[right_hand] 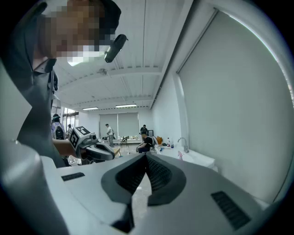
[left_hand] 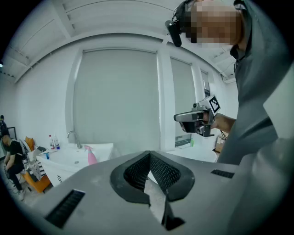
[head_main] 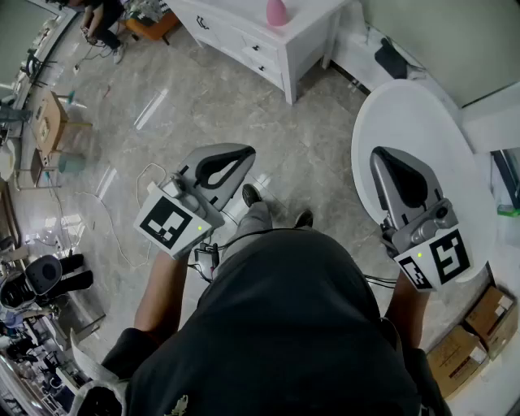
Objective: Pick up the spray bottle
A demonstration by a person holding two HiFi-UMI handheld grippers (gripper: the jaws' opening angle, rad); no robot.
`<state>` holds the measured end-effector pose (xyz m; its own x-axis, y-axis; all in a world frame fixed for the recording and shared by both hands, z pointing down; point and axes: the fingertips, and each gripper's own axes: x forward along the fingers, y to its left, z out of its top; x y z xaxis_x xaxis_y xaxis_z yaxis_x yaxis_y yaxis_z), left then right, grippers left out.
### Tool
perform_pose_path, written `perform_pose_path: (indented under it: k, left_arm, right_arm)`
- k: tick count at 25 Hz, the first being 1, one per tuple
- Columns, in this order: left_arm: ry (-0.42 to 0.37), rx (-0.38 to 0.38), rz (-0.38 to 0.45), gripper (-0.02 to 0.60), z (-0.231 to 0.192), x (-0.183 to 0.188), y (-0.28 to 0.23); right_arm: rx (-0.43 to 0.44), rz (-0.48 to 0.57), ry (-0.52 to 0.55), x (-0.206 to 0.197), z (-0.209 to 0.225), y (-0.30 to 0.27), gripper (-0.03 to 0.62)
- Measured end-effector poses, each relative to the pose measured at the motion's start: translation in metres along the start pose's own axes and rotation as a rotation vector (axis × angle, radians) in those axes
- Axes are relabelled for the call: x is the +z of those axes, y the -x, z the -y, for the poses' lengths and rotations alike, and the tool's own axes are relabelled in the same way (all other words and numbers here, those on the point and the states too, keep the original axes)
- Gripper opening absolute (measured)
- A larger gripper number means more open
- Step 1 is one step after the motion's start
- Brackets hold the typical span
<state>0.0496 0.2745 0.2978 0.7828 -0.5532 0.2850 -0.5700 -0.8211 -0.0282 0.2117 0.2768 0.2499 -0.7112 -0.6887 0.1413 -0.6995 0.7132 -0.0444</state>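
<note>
A pink spray bottle (head_main: 277, 11) stands on the white cabinet (head_main: 244, 36) at the far side of the room, well away from both grippers. It shows small in the left gripper view as the pink bottle (left_hand: 91, 155), beside a sink, and tiny in the right gripper view (right_hand: 180, 156). My left gripper (head_main: 244, 152) is held at waist height over the floor, jaws shut and empty (left_hand: 149, 154). My right gripper (head_main: 381, 154) hovers over the edge of a round white table, also shut with nothing in it (right_hand: 146, 156).
The round white table (head_main: 422, 122) is at the right. Cardboard boxes (head_main: 471, 341) sit on the floor at lower right. Cables (head_main: 146, 175) trail over the marble floor at left. A faucet (left_hand: 72, 135) and small bottles (left_hand: 53, 142) stand by the sink. People are at the room's far end.
</note>
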Motion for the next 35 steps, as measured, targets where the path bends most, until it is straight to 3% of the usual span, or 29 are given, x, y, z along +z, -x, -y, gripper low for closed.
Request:
perform_pose_path:
  k: [6,13,18,35]
  left_arm:
    - [0.006,0.022,-0.005,0.003,0.022,0.005,0.01]
    - [0.028,0.061,-0.009,0.003,0.019,-0.002,0.03]
    - [0.027,0.037,0.015,0.003,0.011,-0.006,0.043]
    - [0.024,-0.073,0.102,0.003,-0.102,-0.017,0.093]
  right_arm:
    - [0.022,0.0,-0.001,0.001,-0.007,0.014,0.009]
    - [0.035,0.018,-0.04,0.001,-0.015,0.007,0.009]
    - [0.001,0.028,-0.054,0.007,-0.024,-0.007,0.009]
    - [-0.191,0.005,-0.042,0.036,-0.065,-0.101,0.009]
